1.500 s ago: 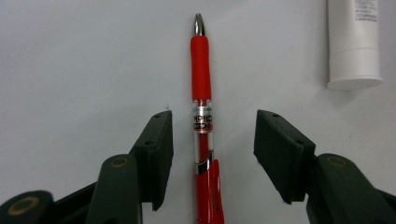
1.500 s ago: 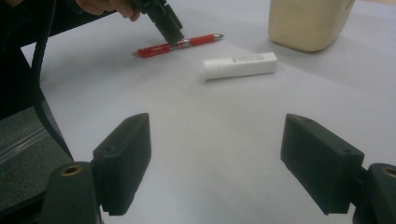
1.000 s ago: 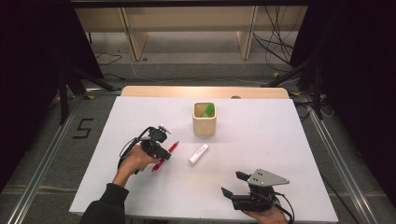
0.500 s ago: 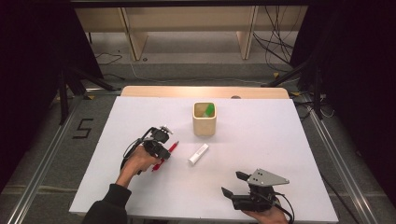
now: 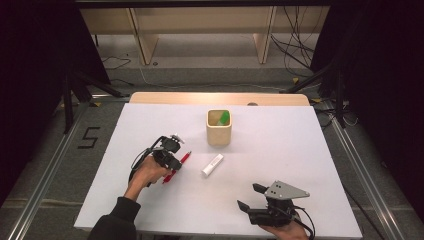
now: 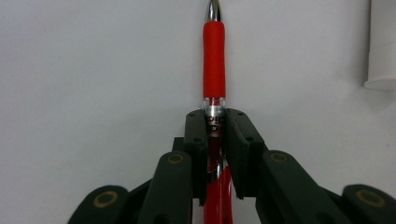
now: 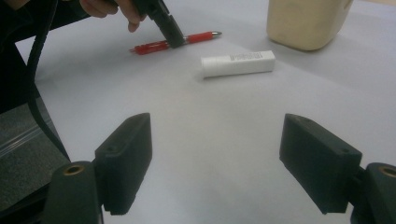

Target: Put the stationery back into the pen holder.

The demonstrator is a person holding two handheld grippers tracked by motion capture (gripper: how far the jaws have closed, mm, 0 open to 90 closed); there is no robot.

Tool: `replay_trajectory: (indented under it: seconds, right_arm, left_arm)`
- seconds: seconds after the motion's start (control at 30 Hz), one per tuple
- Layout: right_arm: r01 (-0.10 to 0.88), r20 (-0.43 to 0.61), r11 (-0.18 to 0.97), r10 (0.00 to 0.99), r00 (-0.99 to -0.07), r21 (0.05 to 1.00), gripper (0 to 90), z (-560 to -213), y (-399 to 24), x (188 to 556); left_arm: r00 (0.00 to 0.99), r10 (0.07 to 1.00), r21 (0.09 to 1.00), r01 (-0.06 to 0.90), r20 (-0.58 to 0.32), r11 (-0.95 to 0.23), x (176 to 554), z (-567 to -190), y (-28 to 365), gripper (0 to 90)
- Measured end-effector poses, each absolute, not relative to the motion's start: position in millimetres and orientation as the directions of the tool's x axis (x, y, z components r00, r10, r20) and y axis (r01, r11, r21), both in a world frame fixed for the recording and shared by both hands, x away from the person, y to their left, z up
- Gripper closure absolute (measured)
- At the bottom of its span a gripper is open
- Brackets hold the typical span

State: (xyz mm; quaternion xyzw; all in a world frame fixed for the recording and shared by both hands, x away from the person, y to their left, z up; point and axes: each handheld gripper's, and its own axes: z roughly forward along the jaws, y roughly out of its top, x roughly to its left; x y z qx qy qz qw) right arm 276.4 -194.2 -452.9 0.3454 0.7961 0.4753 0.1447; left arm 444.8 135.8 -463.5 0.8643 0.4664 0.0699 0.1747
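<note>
Left gripper view — left gripper (image 6: 215, 140) clamps red pen (image 6: 214, 60).

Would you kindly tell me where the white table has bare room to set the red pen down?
The white table is bare right of the beige wooden cup and along the left edge. It is crowded in the middle, where the left gripper, shut on the red pen, sits near the white tube. The open right gripper takes the near right edge.
</note>
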Motion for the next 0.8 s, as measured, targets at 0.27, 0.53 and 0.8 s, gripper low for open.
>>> replay_trajectory:
  seconds: [0.27,0.53,0.8]
  right_arm:
    - [0.411,0.097,0.31,0.687,-0.72,0.857,26.3,-452.8,-194.6,276.4]
    - [0.412,0.098,0.31,0.687,-0.72,0.857,26.3,-452.8,-194.1,276.1]
    - [0.412,0.1,0.308,0.686,-0.721,0.857,26.2,-452.9,-194.0,276.0]
  left_arm:
    - [0.544,0.836,0.43,0.772,-0.067,-0.468,445.3,-455.4,145.7,79.0]
    - [0.539,0.836,0.524,0.744,-0.101,-0.416,442.6,-440.8,152.6,78.9]
    - [0.51,0.851,0.651,0.69,-0.125,-0.318,439.3,-427.9,158.1,78.8]
